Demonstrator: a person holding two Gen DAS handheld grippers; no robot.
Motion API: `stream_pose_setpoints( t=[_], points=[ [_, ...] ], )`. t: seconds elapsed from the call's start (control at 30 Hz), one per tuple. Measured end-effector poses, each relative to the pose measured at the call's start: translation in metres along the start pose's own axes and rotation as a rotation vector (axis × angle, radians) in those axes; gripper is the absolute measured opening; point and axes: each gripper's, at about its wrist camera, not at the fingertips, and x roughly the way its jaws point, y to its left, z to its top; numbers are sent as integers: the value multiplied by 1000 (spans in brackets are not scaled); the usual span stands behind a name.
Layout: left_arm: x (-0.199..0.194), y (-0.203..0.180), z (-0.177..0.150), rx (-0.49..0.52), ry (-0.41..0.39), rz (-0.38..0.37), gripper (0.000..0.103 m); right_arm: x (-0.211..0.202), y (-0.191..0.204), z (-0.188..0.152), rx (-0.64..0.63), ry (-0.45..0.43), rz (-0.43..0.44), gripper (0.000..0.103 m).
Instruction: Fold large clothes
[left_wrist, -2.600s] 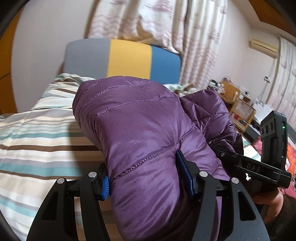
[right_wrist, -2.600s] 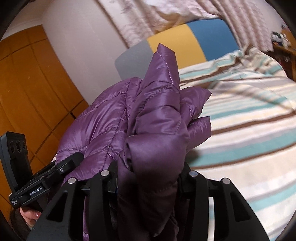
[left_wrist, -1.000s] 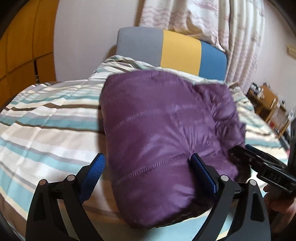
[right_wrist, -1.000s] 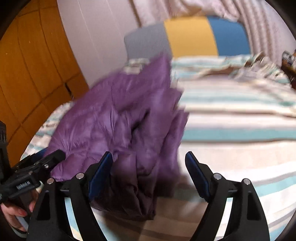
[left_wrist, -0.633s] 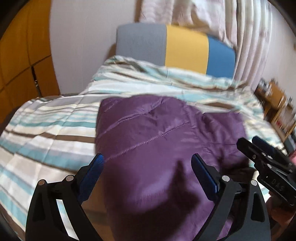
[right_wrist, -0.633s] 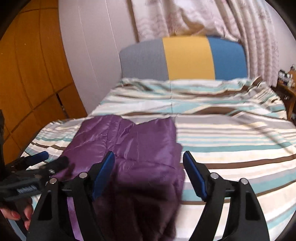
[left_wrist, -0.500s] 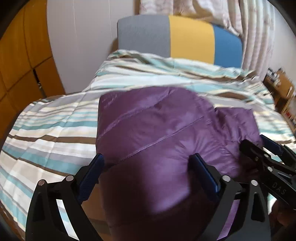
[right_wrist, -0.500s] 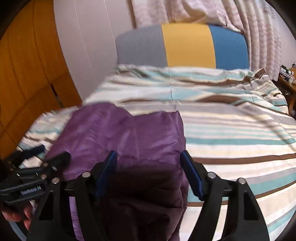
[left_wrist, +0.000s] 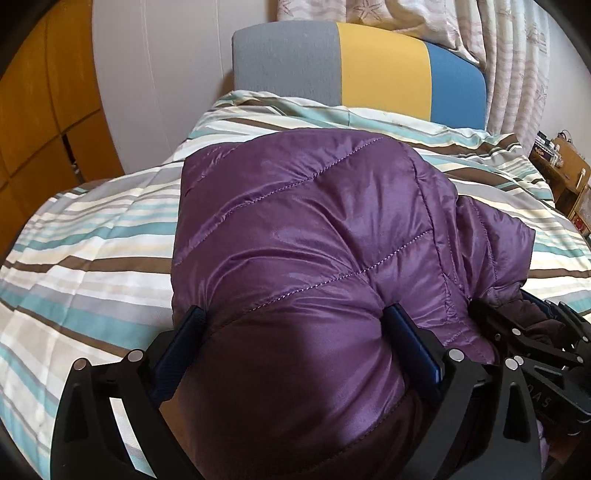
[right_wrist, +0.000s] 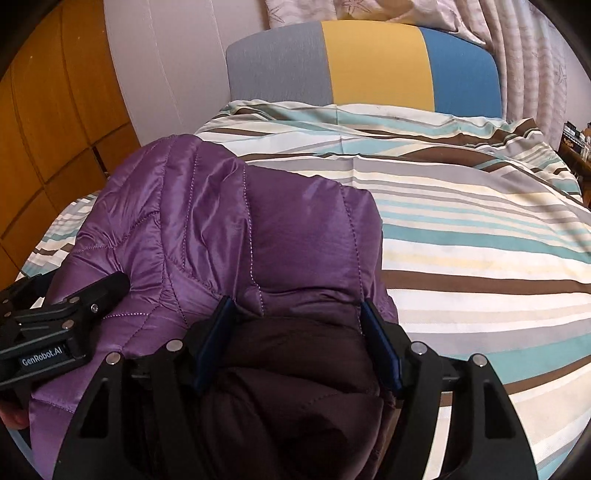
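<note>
A purple quilted puffer jacket (left_wrist: 314, 236) lies folded into a thick bundle on the striped bed (left_wrist: 85, 236). My left gripper (left_wrist: 299, 339) stands wide, its jaws around the near end of the bundle and its blue pads against the fabric. My right gripper (right_wrist: 297, 332) straddles the other near end of the jacket (right_wrist: 236, 229) the same way. The right gripper also shows in the left wrist view (left_wrist: 532, 343), low at the right. The left gripper shows in the right wrist view (right_wrist: 62, 317), low at the left. The jacket's underside is hidden.
The bed has a grey, yellow and blue headboard (left_wrist: 369, 66) against a white wall. Orange wooden cabinets (right_wrist: 40, 122) stand to the left. Curtains (left_wrist: 517, 55) and a small wooden shelf (left_wrist: 565, 173) are at the right. Striped bedding (right_wrist: 480, 240) stretches right of the jacket.
Both grippers let go of the bundle, pulled back as it settled on the bed, then moved forward again so their wide jaws now sit around its near end.
</note>
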Motion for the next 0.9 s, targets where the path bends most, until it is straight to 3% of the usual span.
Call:
stream_pose_setpoints(
  t=[0.2,0.3,0.4,0.63,0.8,0.9],
  points=[
    [-26,2,-6,-4,-62,12,100,-18,6,-1,-25,-28,-17,75],
    [-49,-3,-18,5,-103,54,100,-32,6,-4,-12,-33,-14,82],
    [-73,-9,-34,2,-132,39,100,-51,10,-7,-29,-49,-15,86],
    [-103,-7,-59,-39,-113,-21,100,-96,28,-23,-87,-77,0,92],
    [-127,-7,-73,-21,-130,34,100,-121,35,-37,-97,-85,34,93],
    [-144,-2,-82,-35,-150,27,100,-137,35,-45,-85,-86,48,95]
  ],
)
